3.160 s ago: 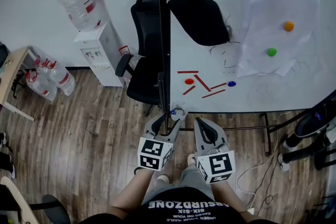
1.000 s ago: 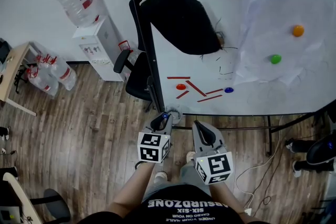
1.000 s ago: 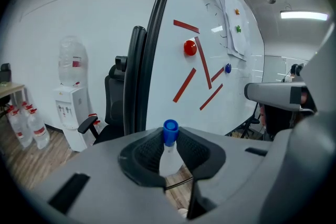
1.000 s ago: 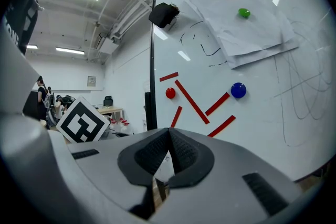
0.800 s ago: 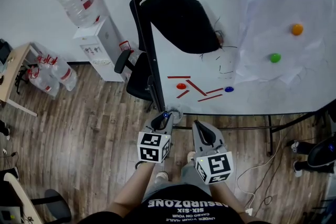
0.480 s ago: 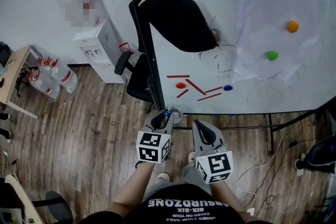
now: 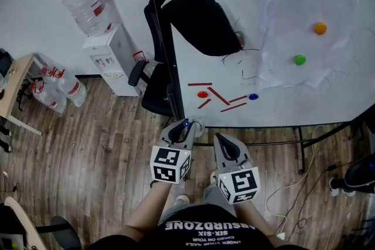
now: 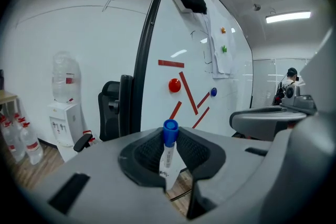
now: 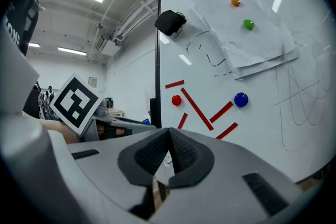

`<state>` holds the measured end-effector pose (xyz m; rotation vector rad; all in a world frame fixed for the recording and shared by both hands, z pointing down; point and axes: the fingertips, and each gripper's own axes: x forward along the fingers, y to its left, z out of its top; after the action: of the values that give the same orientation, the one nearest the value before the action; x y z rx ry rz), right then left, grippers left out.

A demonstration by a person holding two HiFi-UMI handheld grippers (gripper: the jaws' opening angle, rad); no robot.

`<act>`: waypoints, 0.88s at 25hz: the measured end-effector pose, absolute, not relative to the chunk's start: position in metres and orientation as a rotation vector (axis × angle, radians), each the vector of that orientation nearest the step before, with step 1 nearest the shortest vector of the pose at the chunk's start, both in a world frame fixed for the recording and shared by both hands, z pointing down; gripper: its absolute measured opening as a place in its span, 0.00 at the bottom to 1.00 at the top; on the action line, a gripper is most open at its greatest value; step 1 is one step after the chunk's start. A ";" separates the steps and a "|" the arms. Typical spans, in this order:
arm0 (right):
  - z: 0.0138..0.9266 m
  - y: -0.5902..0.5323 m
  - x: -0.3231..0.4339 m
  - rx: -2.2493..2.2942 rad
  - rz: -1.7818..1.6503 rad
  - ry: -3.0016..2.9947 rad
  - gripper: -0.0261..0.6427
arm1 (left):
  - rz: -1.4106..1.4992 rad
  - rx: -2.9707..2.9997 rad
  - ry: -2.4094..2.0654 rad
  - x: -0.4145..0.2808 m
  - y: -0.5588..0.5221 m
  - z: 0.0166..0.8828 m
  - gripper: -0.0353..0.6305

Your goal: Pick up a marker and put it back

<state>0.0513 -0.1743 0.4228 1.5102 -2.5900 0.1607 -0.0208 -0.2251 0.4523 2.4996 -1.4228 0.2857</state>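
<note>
Left gripper view has the left gripper (image 8: 170,139) clamped on a blue-capped marker (image 8: 167,157), whiteboard (image 8: 194,60) ahead of it, right gripper (image 9: 168,136) pinched together, empty

The left gripper (image 7: 186,124) and right gripper (image 7: 220,138) have matte grey moulded shells with black ribbed pads (image 8: 197,152). Each carries a white cube (image 7: 170,164) printed with black square markers. The person wears a black shirt (image 7: 205,234) with white lettering.
</note>
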 end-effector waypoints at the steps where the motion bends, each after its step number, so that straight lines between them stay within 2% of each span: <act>1: 0.422 -0.173 0.050 1.510 0.157 -2.590 0.04 | 0.275 2.506 -1.423 -0.021 -0.224 0.448 0.17; 22: 0.414 -0.143 0.031 1.504 0.125 -2.600 0.04 | 0.166 2.572 -1.431 -0.035 -0.190 0.410 0.17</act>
<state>0.0305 -0.1429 0.4142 1.5043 -2.6003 0.1251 -0.0347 -0.1898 0.4103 2.5720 -1.4310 0.1659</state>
